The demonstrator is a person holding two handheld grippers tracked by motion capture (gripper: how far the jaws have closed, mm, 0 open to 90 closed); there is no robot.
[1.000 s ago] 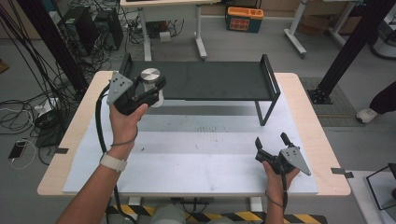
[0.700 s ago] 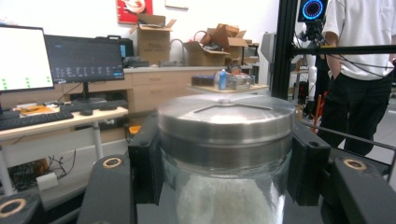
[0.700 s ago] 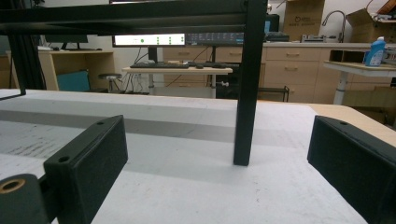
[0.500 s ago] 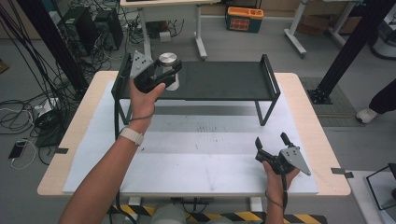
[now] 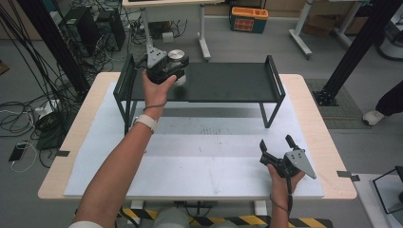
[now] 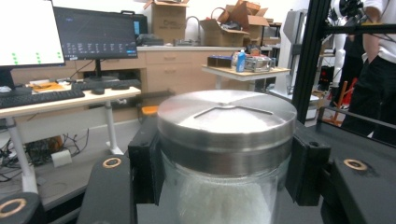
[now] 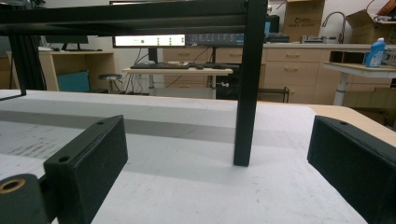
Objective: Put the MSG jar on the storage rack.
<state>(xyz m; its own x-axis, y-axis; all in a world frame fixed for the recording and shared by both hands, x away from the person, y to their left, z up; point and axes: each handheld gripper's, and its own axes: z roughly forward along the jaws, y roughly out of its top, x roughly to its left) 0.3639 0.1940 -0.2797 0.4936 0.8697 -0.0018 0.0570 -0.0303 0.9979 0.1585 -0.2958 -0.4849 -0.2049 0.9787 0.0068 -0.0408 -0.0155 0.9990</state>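
Cables and office desks surrounded the white-topped table (image 5: 199, 166). Within the last second the left gripper (image 5: 166, 71), jaws clamped on a glass jar (image 6: 229, 196) with a steel lid (image 5: 176, 54), had carried it from the near left to above the black shelf (image 5: 223, 83)'s far-left end; placing seemed next. The jar stood upright, long axis vertical. The right gripper (image 5: 278, 149) rested with jaws wide apart and empty.

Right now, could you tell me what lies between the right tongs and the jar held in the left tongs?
In the high view, bare white mat and the black shelf separate the right tongs from the jar; the shelf's leg stands ahead in the right gripper view.
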